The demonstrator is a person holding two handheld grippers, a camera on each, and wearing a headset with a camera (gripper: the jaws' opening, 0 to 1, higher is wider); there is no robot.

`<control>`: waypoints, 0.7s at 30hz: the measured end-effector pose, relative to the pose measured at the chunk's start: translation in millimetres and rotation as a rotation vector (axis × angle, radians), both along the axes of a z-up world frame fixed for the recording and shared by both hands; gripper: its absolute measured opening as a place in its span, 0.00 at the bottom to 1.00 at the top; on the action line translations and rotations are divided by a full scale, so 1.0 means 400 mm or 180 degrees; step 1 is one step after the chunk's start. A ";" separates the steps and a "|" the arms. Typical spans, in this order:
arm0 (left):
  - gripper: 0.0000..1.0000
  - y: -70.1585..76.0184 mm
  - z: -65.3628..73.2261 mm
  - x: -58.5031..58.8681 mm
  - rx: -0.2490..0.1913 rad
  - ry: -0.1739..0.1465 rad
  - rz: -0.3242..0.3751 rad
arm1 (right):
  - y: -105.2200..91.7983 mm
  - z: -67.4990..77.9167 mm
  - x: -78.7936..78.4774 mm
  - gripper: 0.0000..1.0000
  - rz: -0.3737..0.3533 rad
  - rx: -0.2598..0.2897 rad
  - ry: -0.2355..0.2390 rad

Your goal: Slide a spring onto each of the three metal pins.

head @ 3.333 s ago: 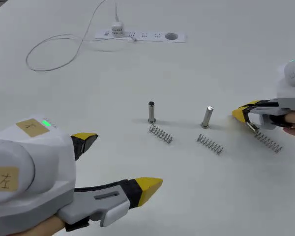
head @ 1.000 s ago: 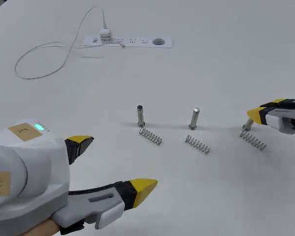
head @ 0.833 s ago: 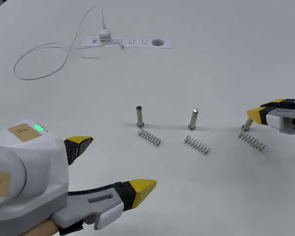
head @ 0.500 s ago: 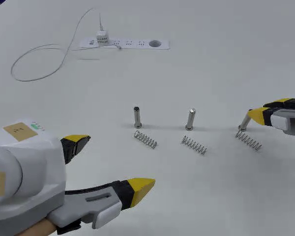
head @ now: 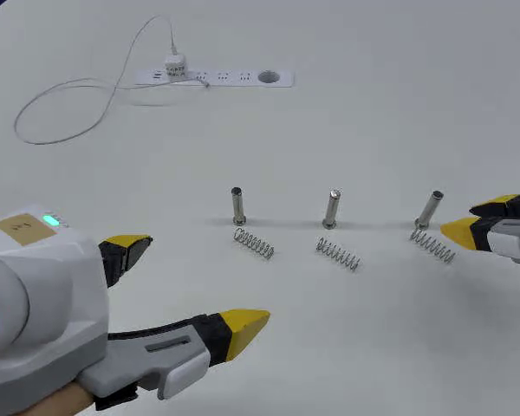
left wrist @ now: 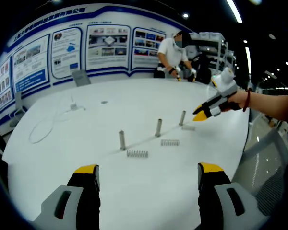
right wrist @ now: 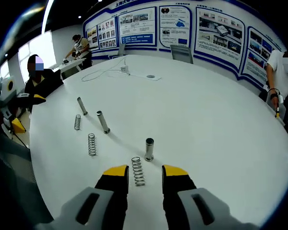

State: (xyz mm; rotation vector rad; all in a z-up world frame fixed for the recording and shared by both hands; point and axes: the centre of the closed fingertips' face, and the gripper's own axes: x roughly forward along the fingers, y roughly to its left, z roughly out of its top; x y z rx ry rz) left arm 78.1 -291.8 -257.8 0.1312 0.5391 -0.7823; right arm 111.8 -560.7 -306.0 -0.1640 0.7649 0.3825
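as the bench stands now, none of the three pins carries a spring, so you have the whole task ahead of you

pins: the left pin (head: 237, 205), middle pin (head: 331, 209) and right pin (head: 430, 210) stand on their bases in a row on the white table (head: 373, 130), well apart from one another, all bare

springs: the left spring (head: 254, 243), middle spring (head: 338, 254) and right spring (head: 432, 246) each lie flat on the table just in front of their own pin, on your side of it, and none is lifted or threaded

left gripper (left wrist: 149, 168): you hold it low and near you, well apart from the row, with the jaws spread wide and nothing between them

right gripper (right wrist: 146, 171): you hold it just beside the right spring, jaws parted by a narrow gap and gripping nothing. in the right gripper view the spring's near end appears to run in between the two yellow tips, though it may simply lie on the table beyond them. the right pin stands just past the spring's far end

judgement: zero of three done. the right-hand pair looks to be the first in hand, with pick-up, alignment and sliding all outstanding for every spring

the power strip (head: 217, 77) at the far side plays no part
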 end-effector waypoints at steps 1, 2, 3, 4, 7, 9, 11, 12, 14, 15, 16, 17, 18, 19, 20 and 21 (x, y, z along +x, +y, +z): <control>0.86 0.001 0.000 0.000 0.0001 -0.0001 0.0003 | 0.001 -0.006 -0.004 0.28 0.0040 -0.0029 0.0018; 0.86 0.001 0.001 0.000 0.0000 -0.0001 0.0006 | 0.002 -0.010 -0.007 0.28 0.0051 -0.0033 0.0036; 0.86 0.002 0.001 0.000 -0.0002 -0.0002 0.0008 | 0.002 -0.014 -0.009 0.28 0.0061 -0.0032 0.0053; 0.86 0.002 0.001 0.000 -0.0002 -0.0002 0.0010 | 0.004 -0.018 -0.013 0.28 0.0086 -0.0027 0.0072; 0.86 0.003 0.004 0.002 -0.0006 -0.0039 0.0007 | 0.009 -0.032 -0.020 0.28 0.0161 -0.0048 0.0129; 0.85 0.002 0.004 0.002 -0.0018 -0.0041 0.0009 | 0.012 -0.043 -0.020 0.27 0.0182 -0.0050 0.0155; 0.85 0.002 0.004 0.002 -0.0016 -0.0042 0.0009 | 0.014 -0.056 -0.023 0.27 0.0207 -0.0050 0.0202; 0.85 0.002 0.004 0.003 -0.0014 -0.0044 0.0010 | 0.016 -0.062 -0.024 0.27 0.0225 -0.0062 0.0211; 0.84 0.002 0.004 0.003 -0.0017 -0.0041 0.0012 | 0.019 -0.072 -0.026 0.25 0.0265 -0.0076 0.0217; 0.84 0.002 0.004 0.003 -0.0017 -0.0039 0.0011 | 0.021 -0.076 -0.027 0.24 0.0276 -0.0076 0.0233; 0.84 0.002 0.004 0.003 -0.0012 -0.0037 0.0012 | 0.022 -0.083 -0.029 0.24 0.0291 -0.0075 0.0248; 0.84 0.003 0.003 0.003 -0.0011 -0.0036 0.0014 | 0.022 -0.087 -0.029 0.24 0.0294 -0.0078 0.0255; 0.84 0.003 0.003 0.003 -0.0013 -0.0032 0.0018 | 0.022 -0.095 -0.032 0.23 0.0306 -0.0090 0.0280; 0.83 0.003 0.002 0.003 -0.0014 -0.0027 0.0020 | 0.021 -0.097 -0.033 0.21 0.0305 -0.0091 0.0285; 0.83 0.004 0.002 0.003 -0.0014 -0.0028 0.0020 | 0.021 -0.100 -0.034 0.20 0.0304 -0.0090 0.0283; 0.83 0.004 0.002 0.003 -0.0011 -0.0032 0.0019 | 0.019 -0.102 -0.034 0.20 0.0299 -0.0091 0.0283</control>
